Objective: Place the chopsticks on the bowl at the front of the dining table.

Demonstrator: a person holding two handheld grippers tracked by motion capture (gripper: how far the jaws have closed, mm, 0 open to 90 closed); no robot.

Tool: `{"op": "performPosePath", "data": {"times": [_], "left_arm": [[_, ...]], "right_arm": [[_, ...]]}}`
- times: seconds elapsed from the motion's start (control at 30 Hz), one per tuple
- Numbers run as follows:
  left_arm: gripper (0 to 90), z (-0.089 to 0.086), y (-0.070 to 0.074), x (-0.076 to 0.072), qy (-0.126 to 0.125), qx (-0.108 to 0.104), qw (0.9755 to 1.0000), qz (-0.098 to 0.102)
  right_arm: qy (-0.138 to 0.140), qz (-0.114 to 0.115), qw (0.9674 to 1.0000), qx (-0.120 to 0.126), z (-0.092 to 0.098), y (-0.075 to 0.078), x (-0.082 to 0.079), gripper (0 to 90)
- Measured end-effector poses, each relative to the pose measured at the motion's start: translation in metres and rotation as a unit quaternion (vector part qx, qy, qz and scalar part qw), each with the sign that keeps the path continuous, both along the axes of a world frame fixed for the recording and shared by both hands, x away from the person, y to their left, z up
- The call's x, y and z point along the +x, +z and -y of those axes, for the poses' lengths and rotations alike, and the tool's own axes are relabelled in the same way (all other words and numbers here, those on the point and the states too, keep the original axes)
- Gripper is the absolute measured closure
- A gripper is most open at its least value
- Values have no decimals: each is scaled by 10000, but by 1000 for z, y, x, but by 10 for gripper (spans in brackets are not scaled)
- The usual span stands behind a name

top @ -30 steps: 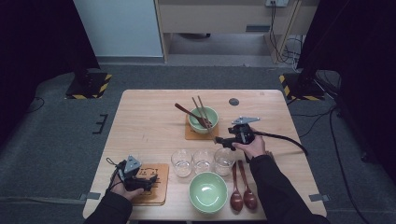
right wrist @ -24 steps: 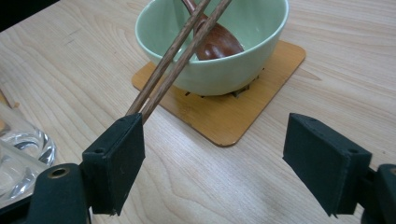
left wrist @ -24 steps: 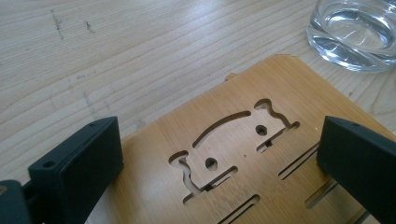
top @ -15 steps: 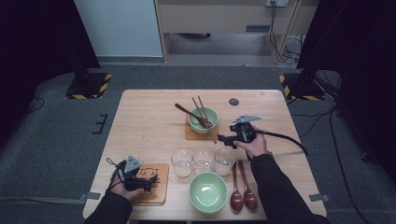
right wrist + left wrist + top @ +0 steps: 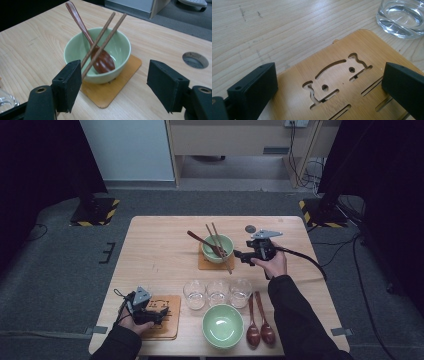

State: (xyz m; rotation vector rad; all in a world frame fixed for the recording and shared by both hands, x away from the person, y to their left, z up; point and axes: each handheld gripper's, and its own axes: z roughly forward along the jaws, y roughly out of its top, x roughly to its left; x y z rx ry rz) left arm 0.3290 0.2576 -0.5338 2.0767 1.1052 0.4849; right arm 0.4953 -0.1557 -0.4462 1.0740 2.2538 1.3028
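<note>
Your left hand-held gripper (image 5: 159, 311) lies low at the near left corner of the counter (image 5: 155, 250), forearm coming in from the near edge, jaws pointing level towards the row of three glasses (image 5: 217, 292). Its jaws stand wide, one on each side of the bamboo coaster (image 5: 342, 85), whose face lies under the gap between them without either pad pressing it. That coaster carries a cut-out figure with two round holes and several slots; no lettering can be read on it. One glass (image 5: 402, 17) stands just beyond the coaster's far corner.

Right of the glasses and farther up the counter, your right hand-held gripper (image 5: 241, 256) is held up off the wood, wrist roughly level, grey plate on top, jaws aimed at the green bowl (image 5: 100, 58). Its jaws have just been closing a little, yet they are still wide apart with nothing between the pads. The bowl sits on a square coaster (image 5: 110, 90), just ahead of the jaws. Inside it lean a dark wooden spoon (image 5: 92, 45) and two chopsticks (image 5: 103, 42), their near ends close by one pad but not touching it. Nothing here bears a readable brand or label.
</note>
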Motion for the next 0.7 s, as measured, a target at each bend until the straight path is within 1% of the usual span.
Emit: {"op": "performPosePath", "data": {"times": [0.07,0.1,0.13,0.23,0.3,0.4,0.47,0.57,0.7], "left_arm": [[0,0,0,0,1,-3,10000,0],[0,0,0,0,1,-3,10000,0],[0,0,0,0,4,-2,10000,-1],[0,0,0,0,0,-1,10000,-1],[0,0,0,0,1,-1,10000,0],[0,0,0,0,4,-2,10000,-1],[0,0,0,0,4,-2,10000,-1],[0,0,0,0,1,-1,10000,0],[0,0,0,0,0,1,10000,0]], "right_arm": [[18,-11,10000,5,-3,5,3,285],[-8,-34,9999,104,-3,5,4,284],[-19,-50,10000,82,-3,5,5,285],[34,-82,9998,-181,-3,2,6,282],[101,-122,9994,-304,-4,-1,4,280],[245,-194,9986,-425,-6,-6,0,287],[330,-286,9979,-468,-8,-9,-3,294],[407,-355,9970,-552,-11,-14,-9,290],[489,-361,9960,-647,-13,-18,-13,288]]}}
